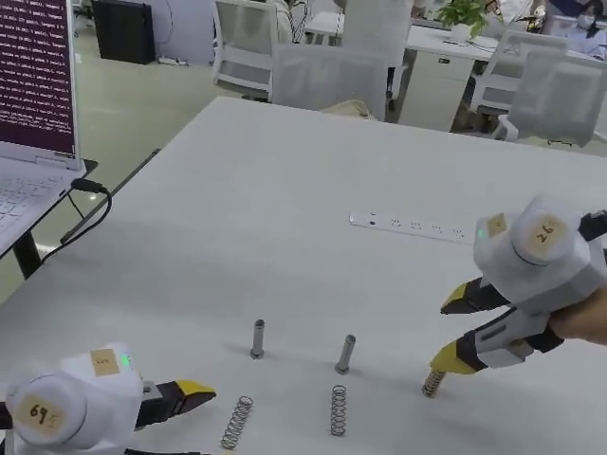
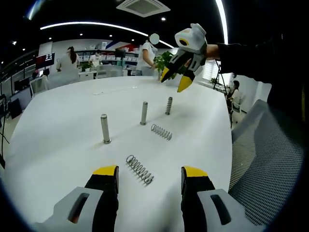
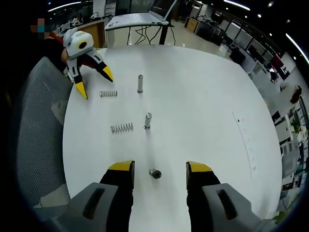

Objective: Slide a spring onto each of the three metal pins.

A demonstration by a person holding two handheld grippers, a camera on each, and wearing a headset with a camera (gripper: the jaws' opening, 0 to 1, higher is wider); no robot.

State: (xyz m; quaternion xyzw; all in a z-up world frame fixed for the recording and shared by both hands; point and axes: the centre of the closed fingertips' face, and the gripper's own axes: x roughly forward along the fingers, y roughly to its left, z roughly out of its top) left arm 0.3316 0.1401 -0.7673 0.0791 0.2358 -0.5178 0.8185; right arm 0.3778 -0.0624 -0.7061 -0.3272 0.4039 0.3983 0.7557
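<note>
Three metal pins stand on the white table (image 1: 285,190). Two are bare: the left pin (image 1: 258,338) (image 2: 104,128) (image 3: 140,83) and the middle pin (image 1: 346,354) (image 2: 144,112) (image 3: 147,121). A spring is around the third pin (image 1: 433,382) (image 2: 169,105) (image 3: 155,173). Two loose springs lie flat in front of the bare pins: one spring (image 1: 237,422) (image 2: 140,170) (image 3: 108,94) and the other spring (image 1: 338,410) (image 2: 161,131) (image 3: 121,128). My right gripper (image 1: 444,334) (image 3: 159,167) (image 2: 179,77) hovers open over the sprung pin, holding nothing. My left gripper (image 1: 201,417) (image 2: 149,172) (image 3: 91,79) is open just short of the nearest spring.
A laptop (image 1: 33,85) stands on a desk to the left with a black cable (image 1: 90,204) hanging beside it. A white power strip (image 1: 413,227) lies farther back on the table. Chairs (image 1: 322,76) line the far edge; a mesh chair (image 2: 270,159) is by the near side.
</note>
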